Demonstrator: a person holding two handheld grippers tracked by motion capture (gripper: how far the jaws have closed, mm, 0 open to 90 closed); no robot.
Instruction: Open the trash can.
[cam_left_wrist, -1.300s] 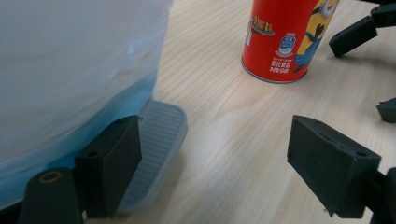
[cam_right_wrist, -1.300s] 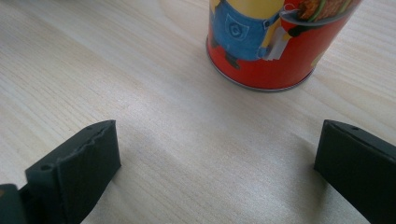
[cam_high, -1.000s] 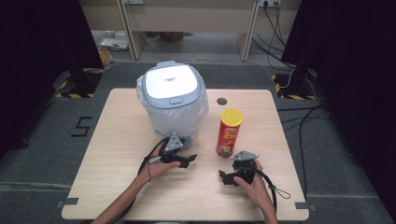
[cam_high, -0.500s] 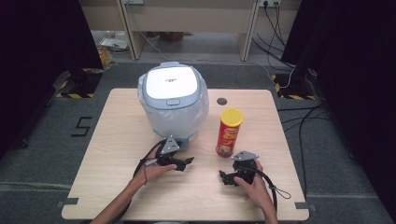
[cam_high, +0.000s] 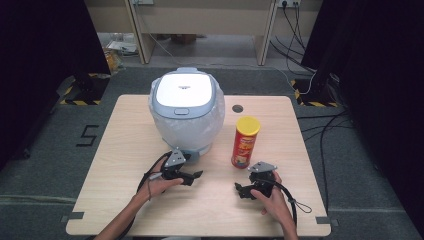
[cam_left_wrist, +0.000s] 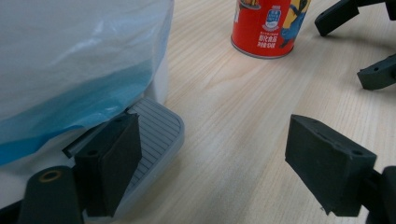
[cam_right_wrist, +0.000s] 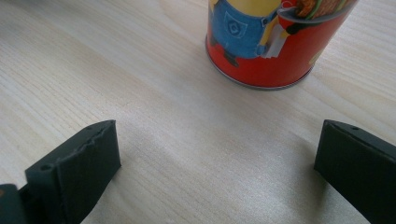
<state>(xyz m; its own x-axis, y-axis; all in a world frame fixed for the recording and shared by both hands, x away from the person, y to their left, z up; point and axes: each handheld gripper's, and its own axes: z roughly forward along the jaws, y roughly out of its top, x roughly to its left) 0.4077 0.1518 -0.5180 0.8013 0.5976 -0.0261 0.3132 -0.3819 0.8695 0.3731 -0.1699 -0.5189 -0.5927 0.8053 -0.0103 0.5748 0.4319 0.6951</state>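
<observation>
While both tongs are hovering spread and empty near the desk's front edge, the right gripper is facing the crisp can and, by the look of it, needing a level, centred approach, as the left gripper is waiting beside the rice cooker.

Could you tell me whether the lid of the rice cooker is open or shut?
Shut: the lid lies flat on the rice cooker, with no gap at its edge.

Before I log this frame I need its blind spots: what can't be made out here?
- Cooker contents: high view, its lid is shut.
- Cooker body: left gripper view, a plastic bag covers it and the top edge cuts it off.
- Can top: both gripper views, cut off by the top edge.
- Can label text: high view, too small to read.
- Left gripper pads: high view, too small.
</observation>
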